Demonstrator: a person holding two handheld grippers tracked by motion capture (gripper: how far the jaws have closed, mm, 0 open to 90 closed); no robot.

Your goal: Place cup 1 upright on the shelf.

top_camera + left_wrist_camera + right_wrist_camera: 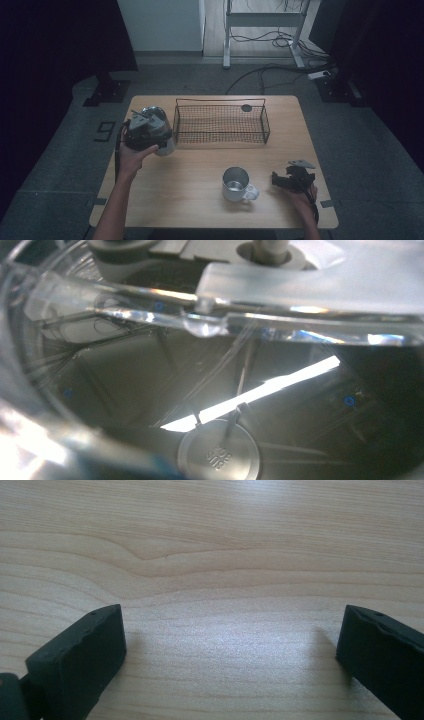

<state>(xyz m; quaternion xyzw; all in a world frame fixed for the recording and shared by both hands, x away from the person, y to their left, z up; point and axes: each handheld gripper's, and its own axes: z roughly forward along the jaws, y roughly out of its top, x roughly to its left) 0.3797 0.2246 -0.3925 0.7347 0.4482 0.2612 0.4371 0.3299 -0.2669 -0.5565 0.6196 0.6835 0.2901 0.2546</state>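
Note:
My left gripper (148, 131) is at the table's left side, next to the wire basket's left end, shut on a clear, shiny cup (161, 134) that it holds tilted. In the left gripper view I look straight through the cup's clear wall (150, 370), with a round steel disc (218, 452) low in the picture; the jaws are hidden. A steel mug (236, 183) stands upright at the front middle, handle to the right. To its right, my right gripper (292, 180) rests low over the wood, open, with bare table between its fingers (232, 627).
A black wire basket (221, 136) stands at the back middle of the wooden table (200, 170). A small dark round thing (246, 107) lies by its far right corner. Beyond the table are a grey floor, cables and a metal stand.

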